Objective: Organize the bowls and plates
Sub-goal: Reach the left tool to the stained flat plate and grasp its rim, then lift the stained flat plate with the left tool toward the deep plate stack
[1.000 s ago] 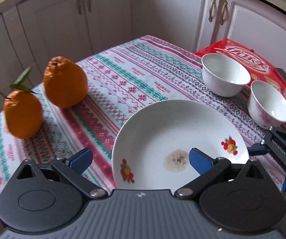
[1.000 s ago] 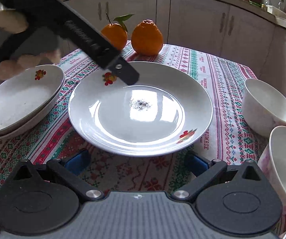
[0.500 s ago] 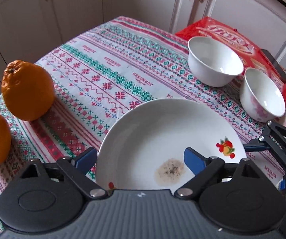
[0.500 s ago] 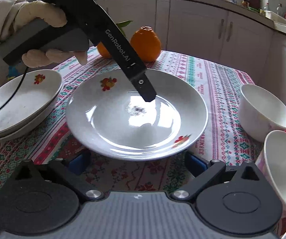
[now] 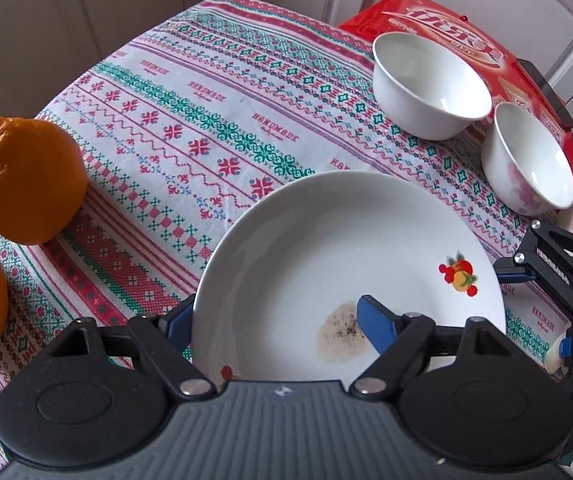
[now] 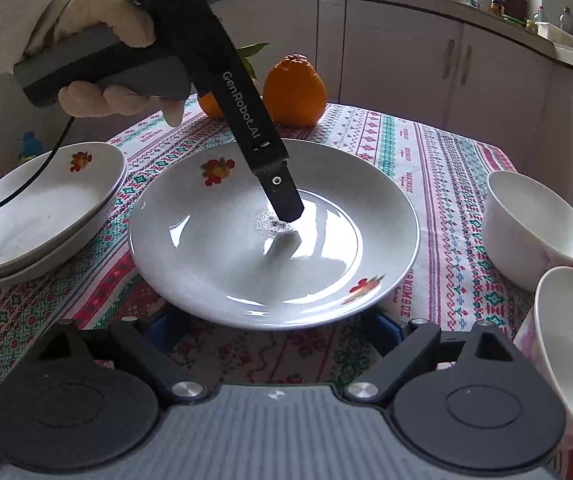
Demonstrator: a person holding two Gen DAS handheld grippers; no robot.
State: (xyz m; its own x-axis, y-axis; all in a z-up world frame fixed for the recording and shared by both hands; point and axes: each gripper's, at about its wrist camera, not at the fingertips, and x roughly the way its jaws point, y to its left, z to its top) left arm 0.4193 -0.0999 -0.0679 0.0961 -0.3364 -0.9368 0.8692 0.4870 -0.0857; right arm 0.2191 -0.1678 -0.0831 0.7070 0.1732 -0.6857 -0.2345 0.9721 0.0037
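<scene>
Closing both tools around my stained plate (image 6: pixel 214 256), neither gripping yet, with stacked plates (image 6: pixel 42 220), bowls (image 6: pixel 534 228) and oranges (image 6: pixel 294 90) crowding the counter (image 5: pixel 214 92).

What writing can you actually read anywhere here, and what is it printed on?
"GenRobot.AI": white letters down the arm of the left tool.
"HANDMADE": woven again and again into the tablecloth; the small line under it is too small to read.
Red packet: large white characters, not readable.
Top of the left tool: letters ending "AS" with small lines beside them, cut off and too small.
Plate and bowls: fruit and flower pictures only, no words.
</scene>
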